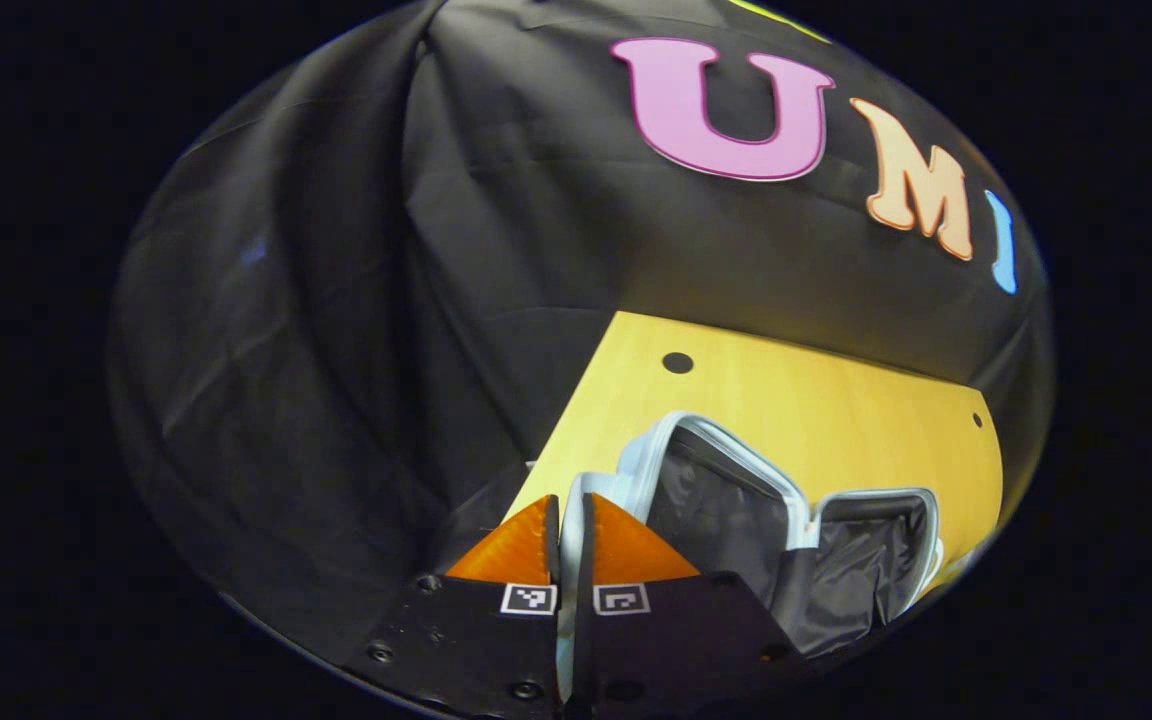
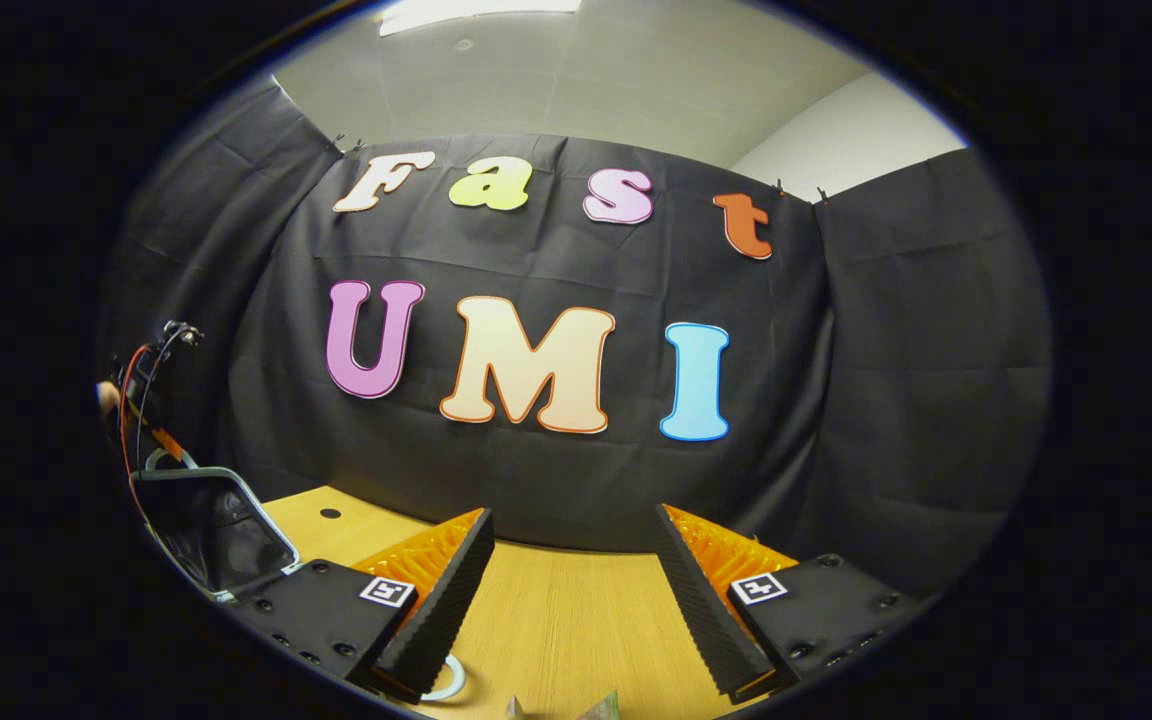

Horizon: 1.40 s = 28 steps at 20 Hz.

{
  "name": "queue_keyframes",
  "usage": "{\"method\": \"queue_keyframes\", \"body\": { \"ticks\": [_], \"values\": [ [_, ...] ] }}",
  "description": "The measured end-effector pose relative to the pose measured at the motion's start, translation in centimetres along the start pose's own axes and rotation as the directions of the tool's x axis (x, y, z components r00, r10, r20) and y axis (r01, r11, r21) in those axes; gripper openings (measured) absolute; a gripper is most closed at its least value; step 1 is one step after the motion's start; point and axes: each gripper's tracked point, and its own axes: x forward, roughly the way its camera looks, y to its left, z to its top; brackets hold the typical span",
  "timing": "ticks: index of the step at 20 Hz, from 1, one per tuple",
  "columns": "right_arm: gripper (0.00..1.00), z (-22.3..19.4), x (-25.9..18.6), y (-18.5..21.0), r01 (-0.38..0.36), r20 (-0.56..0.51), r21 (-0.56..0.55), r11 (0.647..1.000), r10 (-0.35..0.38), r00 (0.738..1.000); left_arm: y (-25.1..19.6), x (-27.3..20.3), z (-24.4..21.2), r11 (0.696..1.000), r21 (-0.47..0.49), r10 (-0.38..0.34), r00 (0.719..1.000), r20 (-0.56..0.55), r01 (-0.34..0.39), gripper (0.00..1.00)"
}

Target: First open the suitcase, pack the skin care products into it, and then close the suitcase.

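Left tongs [image 1: 568,535]: nearly closed, pinched on the suitcase's pale rim; the contact is half hidden by the fingers.
Suitcase [image 1: 736,500]: seen lying open on the yellow surface [image 1: 786,400], dark lining exposed, far half cut off.
Right tongs [image 2: 571,590]: held wide, nothing between.
Small items [image 2: 601,708]: cut off, not identifiable.

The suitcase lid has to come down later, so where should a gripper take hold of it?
A judgement: take the suitcase lid by its pale zippered rim, coming from the left end, where the left gripper is shut on that edge. The rim is thin and firm; the black lining is slack.
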Motion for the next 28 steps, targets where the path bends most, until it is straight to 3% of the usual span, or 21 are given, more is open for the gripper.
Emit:
{"method": "queue_keyframes", "body": {
  "ticks": [6, 8, 11, 12, 14, 15, 17, 19, 24, 26, 28],
  "values": [
    [0.98, -0.2, 0.1, 0.0, -0.004, -0.005, -0.006, 1.0, 0.004, 1.0, 1.4, 1.7, -3.4, 0.997, -0.014, 0.069, 0.996, -0.059, -0.07, 0.0],
    [0.98, -0.1, 0.0, -0.1, -0.002, -0.004, -0.003, 1.0, 0.002, 1.0, 2.0, 1.9, -3.8, 0.994, -0.029, 0.1, 0.994, -0.05, -0.102, 0.04],
    [0.98, 0.0, 0.1, 0.0, -0.013, 0.007, -0.011, 1.0, 0.013, 1.0, 3.3, 1.4, -1.9, 0.983, -0.075, 0.176, 0.982, 0.069, -0.17, 0.19],
    [0.98, 0.2, 0.1, 0.0, -0.021, 0.007, -0.008, 1.0, 0.021, 1.0, 3.0, 0.9, -0.8, 0.981, -0.111, 0.173, 0.975, 0.136, -0.159, 0.25],
    [0.98, 0.6, 0.0, 0.3, -0.043, 0.028, 0.005, 0.999, 0.043, 0.999, 1.2, -1.2, 1.5, 0.974, -0.156, 0.199, 0.946, 0.258, -0.162, 0.51],
    [0.98, 1.0, 0.1, 0.3, -0.049, 0.047, 0.006, 0.999, 0.049, 0.998, 0.4, -1.8, 2.5, 0.971, -0.167, 0.214, 0.928, 0.306, -0.169, 0.71],
    [0.98, 1.5, 0.3, 0.4, -0.069, 0.072, 0.017, 0.997, 0.068, 0.995, -1.3, -3.1, 3.7, 0.963, -0.189, 0.251, 0.887, 0.387, -0.19, 0.92],
    [0.98, 1.6, 0.1, 0.2, -0.082, 0.078, 0.033, 0.996, 0.08, 0.994, -3.1, -6.1, 5.0, 0.961, -0.212, 0.258, 0.851, 0.457, -0.177, 0.92],
    [1.0, 1.3, 0.1, -0.5, -0.076, 0.064, 0.099, 0.992, 0.07, 0.996, -6.4, -16.9, 7.9, 0.959, -0.227, 0.279, 0.681, 0.678, -0.167, 0.92],
    [0.98, 1.3, -0.2, -0.7, -0.078, 0.06, 0.114, 0.99, 0.071, 0.996, -8.4, -19.8, 7.6, 0.969, -0.207, 0.245, 0.651, 0.719, -0.136, 0.92],
    [0.99, 1.2, -0.3, -1.0, -0.088, 0.062, 0.116, 0.989, 0.081, 0.995, -9.7, -21.9, 6.3, 0.976, -0.191, 0.215, 0.651, 0.728, -0.109, 0.93]
  ]
}}
